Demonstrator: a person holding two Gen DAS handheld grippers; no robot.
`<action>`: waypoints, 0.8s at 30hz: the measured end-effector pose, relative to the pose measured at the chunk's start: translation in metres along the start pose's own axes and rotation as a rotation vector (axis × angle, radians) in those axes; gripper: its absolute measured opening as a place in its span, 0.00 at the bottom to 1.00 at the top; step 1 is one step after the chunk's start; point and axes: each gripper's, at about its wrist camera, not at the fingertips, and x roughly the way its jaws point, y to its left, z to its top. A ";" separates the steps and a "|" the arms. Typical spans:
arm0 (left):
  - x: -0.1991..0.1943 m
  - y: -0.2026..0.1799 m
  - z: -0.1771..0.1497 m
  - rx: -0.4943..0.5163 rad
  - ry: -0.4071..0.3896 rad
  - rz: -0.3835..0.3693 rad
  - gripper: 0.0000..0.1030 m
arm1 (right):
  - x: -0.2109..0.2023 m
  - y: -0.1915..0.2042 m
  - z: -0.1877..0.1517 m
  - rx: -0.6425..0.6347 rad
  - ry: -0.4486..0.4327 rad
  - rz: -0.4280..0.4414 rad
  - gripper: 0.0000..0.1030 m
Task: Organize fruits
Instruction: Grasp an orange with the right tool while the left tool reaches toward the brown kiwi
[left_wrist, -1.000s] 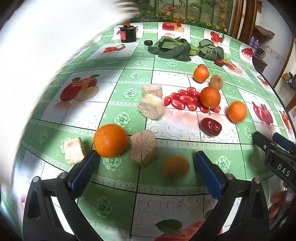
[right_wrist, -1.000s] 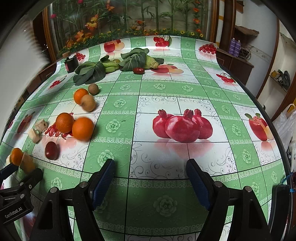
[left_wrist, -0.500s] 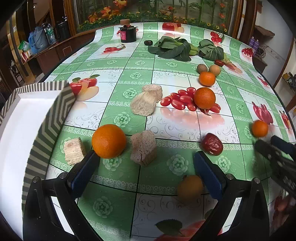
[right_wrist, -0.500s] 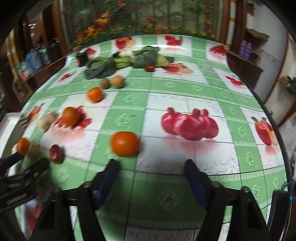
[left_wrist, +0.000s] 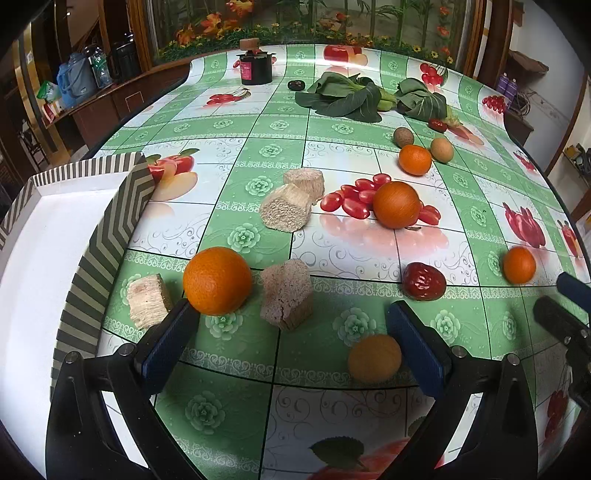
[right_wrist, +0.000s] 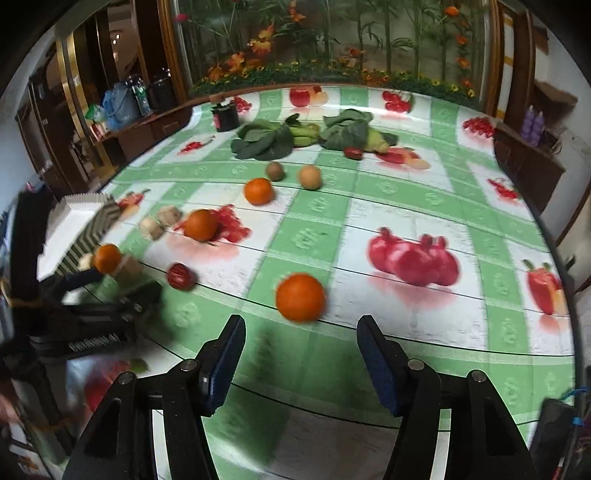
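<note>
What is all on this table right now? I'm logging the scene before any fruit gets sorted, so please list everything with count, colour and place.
Oranges: five, orange, scattered from the near left to the far right.
Yellowish round fruit: one, between the left gripper's fingers, not gripped.
Red dates: two, one near centre, one by the greens.
Brown round fruits: two, beyond the far orange.
Beige porous chunks: four, left of centre.
Leafy greens: two bunches, dark green, far side.
Dark canister: one, far edge.
Small dark item: one, near the canister.
Striped tray: one, white inside, left edge.
Left gripper: open.
Right gripper: open, behind an orange.
</note>
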 end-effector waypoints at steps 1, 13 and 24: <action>0.000 0.000 0.000 0.000 0.000 0.000 1.00 | -0.002 -0.002 -0.002 -0.007 -0.012 -0.020 0.60; 0.000 0.000 0.000 0.000 0.000 0.000 1.00 | 0.022 -0.007 0.011 0.007 0.023 0.027 0.60; -0.007 0.007 -0.001 0.076 0.066 -0.078 0.97 | 0.034 -0.008 0.018 0.005 0.031 0.060 0.44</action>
